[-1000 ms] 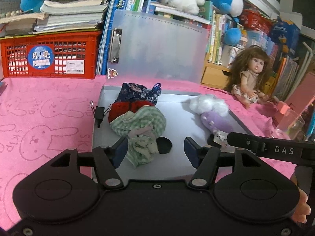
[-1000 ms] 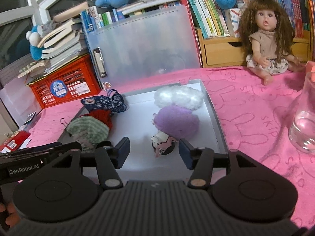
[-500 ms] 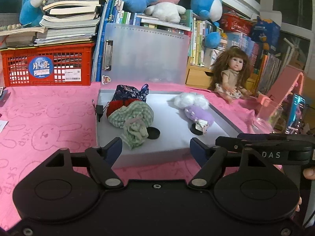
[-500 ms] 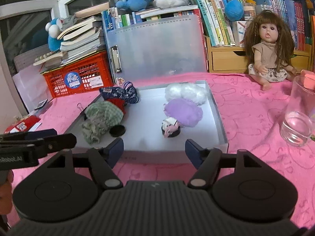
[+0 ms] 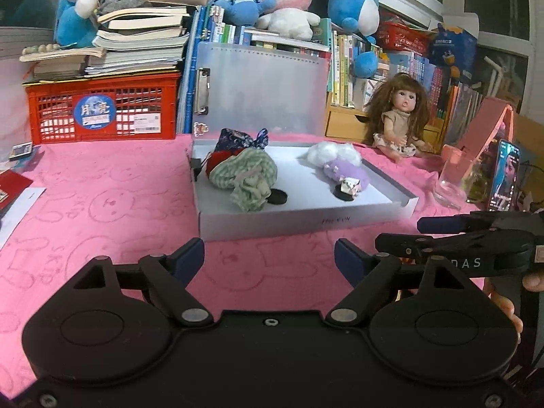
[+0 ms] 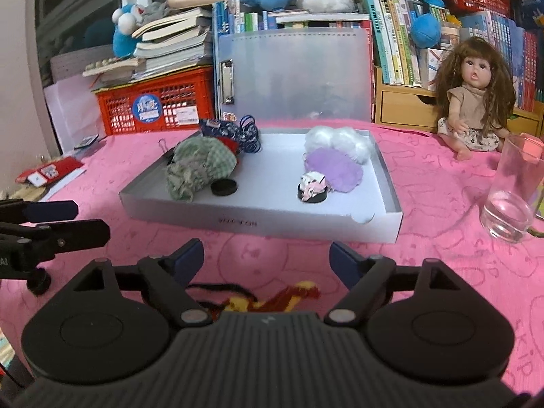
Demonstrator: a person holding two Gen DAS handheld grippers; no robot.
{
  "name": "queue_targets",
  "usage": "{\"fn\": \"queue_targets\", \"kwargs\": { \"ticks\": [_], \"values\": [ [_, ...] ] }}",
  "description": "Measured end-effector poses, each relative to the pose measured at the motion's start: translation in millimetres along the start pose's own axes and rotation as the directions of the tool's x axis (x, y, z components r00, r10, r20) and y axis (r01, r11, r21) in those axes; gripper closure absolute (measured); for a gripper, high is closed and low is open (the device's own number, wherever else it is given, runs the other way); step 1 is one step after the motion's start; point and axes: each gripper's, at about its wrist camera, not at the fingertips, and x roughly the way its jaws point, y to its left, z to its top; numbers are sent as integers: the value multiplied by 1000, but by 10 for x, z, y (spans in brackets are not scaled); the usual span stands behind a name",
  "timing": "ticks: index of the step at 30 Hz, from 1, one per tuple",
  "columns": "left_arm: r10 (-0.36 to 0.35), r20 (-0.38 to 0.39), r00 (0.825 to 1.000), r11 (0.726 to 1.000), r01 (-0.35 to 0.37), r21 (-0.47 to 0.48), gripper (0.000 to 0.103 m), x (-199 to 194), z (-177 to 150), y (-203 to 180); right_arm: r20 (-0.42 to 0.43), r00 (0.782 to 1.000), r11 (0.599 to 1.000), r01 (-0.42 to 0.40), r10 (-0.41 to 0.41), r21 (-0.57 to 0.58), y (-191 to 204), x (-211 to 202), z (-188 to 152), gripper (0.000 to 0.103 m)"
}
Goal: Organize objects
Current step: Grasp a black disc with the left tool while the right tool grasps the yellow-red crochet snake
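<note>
Pink bunny-print tablecloth, crowded bookshelves

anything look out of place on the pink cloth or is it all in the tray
One thing: a red, yellow and black yarn piece lies on the pink cloth just ahead of the open right gripper, outside the grey tray that holds the other soft items.

Open pink cloth before the tray; glass rightward.
</note>
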Motion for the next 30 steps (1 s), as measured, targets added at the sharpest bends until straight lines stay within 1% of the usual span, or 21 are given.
{"fn": "queue_targets", "kwargs": {
  "ticks": [5,9,17,25,28,30],
  "values": [
    [51,17,999,999,-51,10,20,-164,-208,37,-7,1000,999,0,0,-36,94,-21,-115,12],
    [85,11,996,996,-85,10,20,-263,-363,103,-12,1000,998,7,-8,-58,144,-10,-189,10],
    [154,27,988,987,-153,-46,20,-438,-537,268,-12,1000,999,9,-10,-36,130,7,-226,8],
    [179,7,984,983,-178,-39,20,-504,-646,292,-20,1000,999,-1,1,-32,165,34,-248,8],
    [179,0,984,983,-179,-46,24,-506,-665,295,-25,1000,999,-7,6,-36,185,43,-257,8],
    [180,-8,984,982,-180,-52,29,-499,-677,297,-29,1000,999,-10,9,-37,198,52,-267,8]
  ]
}}
